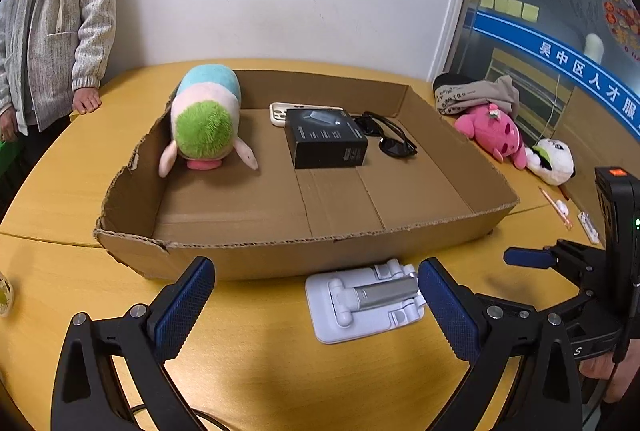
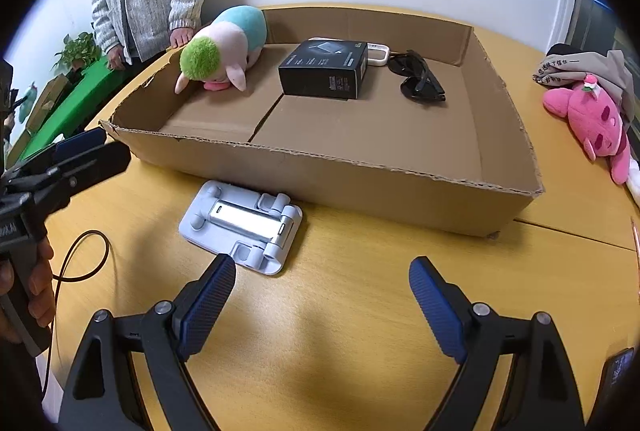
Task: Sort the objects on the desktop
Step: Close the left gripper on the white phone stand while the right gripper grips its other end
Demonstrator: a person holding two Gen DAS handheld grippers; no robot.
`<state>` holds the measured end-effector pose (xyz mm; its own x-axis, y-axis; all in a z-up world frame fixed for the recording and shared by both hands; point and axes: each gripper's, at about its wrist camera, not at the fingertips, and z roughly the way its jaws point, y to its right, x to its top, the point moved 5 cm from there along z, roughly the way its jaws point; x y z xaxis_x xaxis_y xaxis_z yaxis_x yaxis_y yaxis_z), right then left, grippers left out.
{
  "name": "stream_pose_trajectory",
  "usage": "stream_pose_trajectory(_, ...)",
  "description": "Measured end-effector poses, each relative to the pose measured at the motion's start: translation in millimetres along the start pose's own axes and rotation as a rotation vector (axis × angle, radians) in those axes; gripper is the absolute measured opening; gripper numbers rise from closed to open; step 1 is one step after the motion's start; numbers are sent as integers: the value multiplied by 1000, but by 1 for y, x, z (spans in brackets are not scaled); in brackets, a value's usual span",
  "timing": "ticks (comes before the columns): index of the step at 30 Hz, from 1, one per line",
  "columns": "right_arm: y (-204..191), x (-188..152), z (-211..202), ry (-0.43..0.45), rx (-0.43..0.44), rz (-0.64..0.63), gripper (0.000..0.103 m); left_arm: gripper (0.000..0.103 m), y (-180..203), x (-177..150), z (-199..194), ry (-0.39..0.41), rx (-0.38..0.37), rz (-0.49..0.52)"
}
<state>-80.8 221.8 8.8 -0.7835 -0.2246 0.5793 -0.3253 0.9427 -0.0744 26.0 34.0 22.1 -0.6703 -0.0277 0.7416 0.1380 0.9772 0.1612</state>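
phone stand (image 2: 242, 225): white, folded flat | on table, touching cardboard tray (image 2: 360, 183)

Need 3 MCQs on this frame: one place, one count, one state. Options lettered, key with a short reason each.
1. Where does the white phone stand lie?
A. Inside the cardboard box
B. On the table in front of the cardboard box
C. On top of the black box

2. How many things lie inside the cardboard box?
A. Two
B. Four
C. Six

3. How is the right gripper?
A. Open, holding nothing
B. Shut on the phone stand
C. Shut on the sunglasses

Key:
1 B: the stand rests flat on the yellow table, just outside the box's near wall.
2 B: a striped plush toy, a black box, a white phone case behind it and sunglasses.
3 A: its blue pads stand wide apart over bare table.
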Motion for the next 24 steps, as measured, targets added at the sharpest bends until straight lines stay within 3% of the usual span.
stream_pose_trajectory(15, 8, -9, 18, -31, 38, 10, 89, 102, 5, -14, 20, -68, -33, -17)
stream_pose_trajectory(24, 11, -15, 40, -48, 72, 54, 89, 102, 1, -37, 52, -165, -53, -33)
